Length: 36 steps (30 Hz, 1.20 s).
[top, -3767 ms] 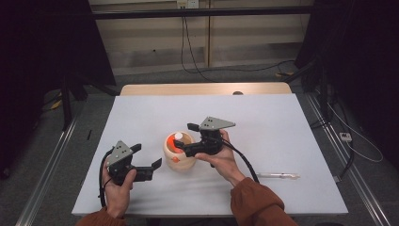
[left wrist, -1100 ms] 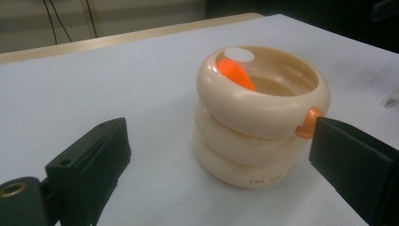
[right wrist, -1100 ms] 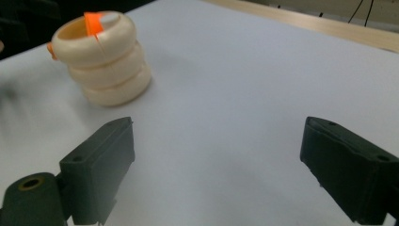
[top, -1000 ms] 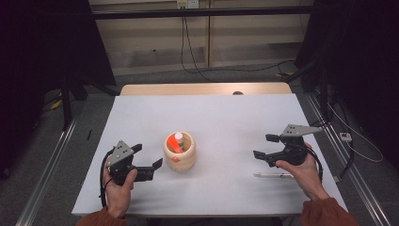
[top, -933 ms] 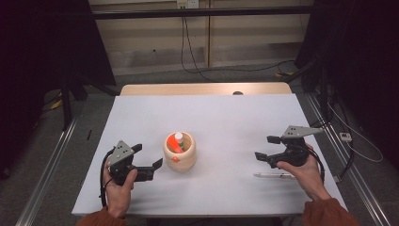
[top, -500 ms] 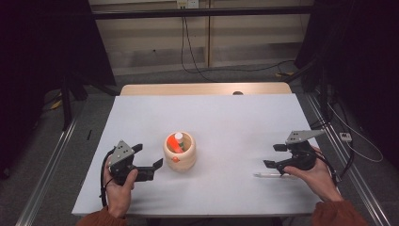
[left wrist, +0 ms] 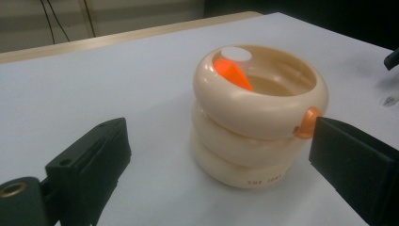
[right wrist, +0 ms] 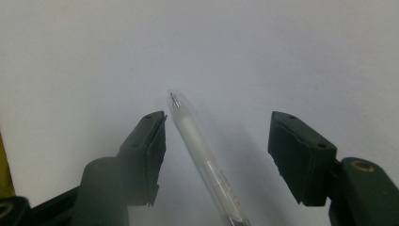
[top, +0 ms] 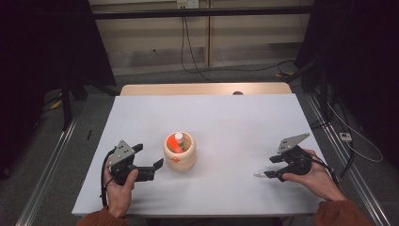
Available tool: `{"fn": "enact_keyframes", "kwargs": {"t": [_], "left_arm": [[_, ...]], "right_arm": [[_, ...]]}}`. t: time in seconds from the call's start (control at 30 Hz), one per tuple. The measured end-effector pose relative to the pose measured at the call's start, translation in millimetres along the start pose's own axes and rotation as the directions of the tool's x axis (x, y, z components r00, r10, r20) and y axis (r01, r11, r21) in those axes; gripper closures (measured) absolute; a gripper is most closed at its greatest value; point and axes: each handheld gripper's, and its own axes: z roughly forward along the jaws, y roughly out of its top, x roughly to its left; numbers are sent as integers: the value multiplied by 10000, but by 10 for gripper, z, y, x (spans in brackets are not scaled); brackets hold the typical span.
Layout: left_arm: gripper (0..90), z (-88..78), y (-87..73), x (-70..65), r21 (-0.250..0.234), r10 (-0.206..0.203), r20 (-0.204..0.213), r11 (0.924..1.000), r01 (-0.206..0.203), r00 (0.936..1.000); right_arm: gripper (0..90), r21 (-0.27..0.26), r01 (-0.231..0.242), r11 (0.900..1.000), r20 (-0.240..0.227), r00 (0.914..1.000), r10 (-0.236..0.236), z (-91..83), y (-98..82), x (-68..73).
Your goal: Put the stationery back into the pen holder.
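One clear pen lies on the white table near its right edge, between the jaws of the right gripper, which have just been closing around it but do not yet press it. The left gripper, unclenched, sits just left of one cream ringed holder; one jaw is near the holder's orange knob, though contact cannot be told. The holder's small base print is unreadable, one orange marker stands inside, and bare tabletop spreads wide between the two grippers.

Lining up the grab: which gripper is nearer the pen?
Right. The right gripper has its fingers either side of the pen; the left gripper sits beside the holder.
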Motion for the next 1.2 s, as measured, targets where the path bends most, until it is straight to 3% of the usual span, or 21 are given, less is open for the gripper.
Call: {"fn": "enact_keyframes", "kwargs": {"t": [0.2, 0.4, 0.53, 0.7, 0.93, 1.2], "left_arm": [[54, 2, -2, -4, 3, -16, -3, 10000, 16, 10000], [54, -1, -1, -2, 13, 41, -14, 10000, -41, 10000], [54, -1, -1, -2, 7, 21, -15, 10000, -21, 10000], [54, 0, -3, 0, 13, 14, -13, 10000, -14, 10000], [54, 0, -3, -2, -1, -10, -15, 10000, 10, 10000], [54, -10, -2, 0, -45, -2, -5, 10000, 2, 10000]], "right_arm": [[463, 683, 502, 9964, -127, 9987, -495, 31, 40, 39], [514, 1013, 1032, 9895, -237, 9946, -1013, 92, 63, 63], [544, 1550, 1241, 9801, -306, 9922, -1208, 150, 87, 71], [621, 1841, 1614, 9696, -433, 9868, -1560, 195, 96, 76], [678, 2052, 1780, 9624, -743, 9833, -1660, 207, 124, 65], [744, 2745, 2003, 9405, -985, 9788, -1796, 239, 217, 35]]}}
